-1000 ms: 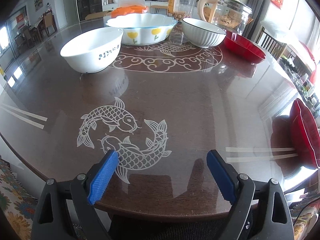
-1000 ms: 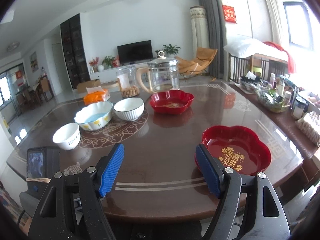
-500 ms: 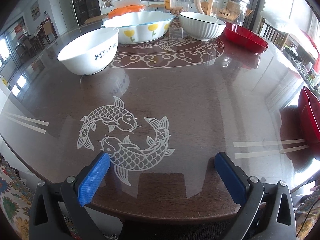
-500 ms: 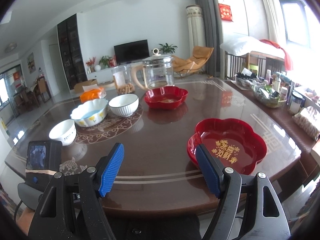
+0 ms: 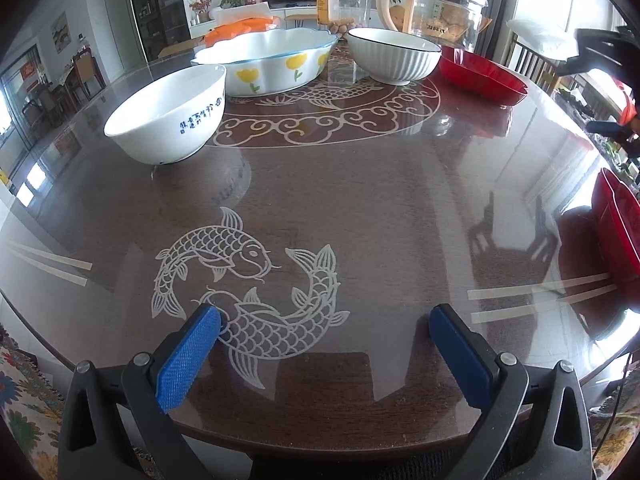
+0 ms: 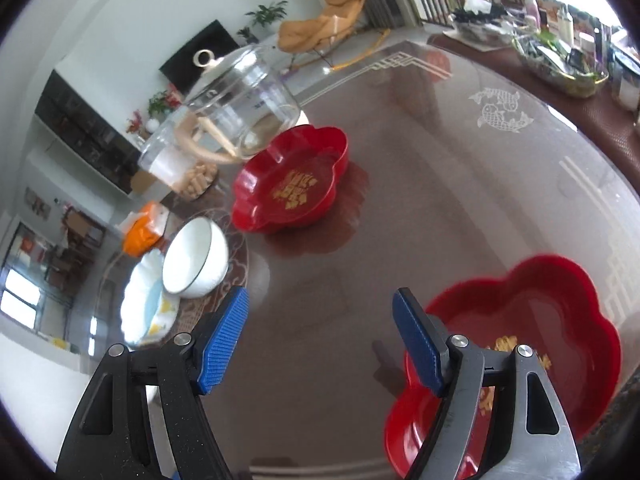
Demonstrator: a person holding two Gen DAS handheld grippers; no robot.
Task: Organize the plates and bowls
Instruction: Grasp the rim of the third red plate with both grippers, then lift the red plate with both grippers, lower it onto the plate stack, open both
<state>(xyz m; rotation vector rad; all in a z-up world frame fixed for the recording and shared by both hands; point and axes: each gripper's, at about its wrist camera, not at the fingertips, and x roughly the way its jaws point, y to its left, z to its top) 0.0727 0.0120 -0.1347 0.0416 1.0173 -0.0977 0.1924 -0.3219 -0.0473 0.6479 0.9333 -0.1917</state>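
My left gripper (image 5: 324,334) is open and empty, low over the table's near edge. Ahead stand a white bowl with blue writing (image 5: 168,118), a scalloped white dish with yellow flowers (image 5: 268,60), a ribbed white bowl (image 5: 394,54) and a red flower-shaped plate (image 5: 482,76). A second red plate (image 5: 620,220) shows at the right edge. My right gripper (image 6: 320,332) is open, empty and tilted, with the near red plate (image 6: 540,320) under its right finger. The far red plate (image 6: 292,182), ribbed bowl (image 6: 196,256) and flowered dish (image 6: 146,304) lie beyond.
A glass kettle (image 6: 232,100) with a beige handle and a clear jar (image 5: 340,0) stand at the table's far side, with an orange packet (image 6: 144,228) next to them. A cluttered side counter (image 6: 560,52) runs along the right. The table top (image 5: 360,184) is glossy dark wood.
My right gripper has swung forward and tilted over the near red plate. My left gripper has moved slightly towards the bowls and stays open.
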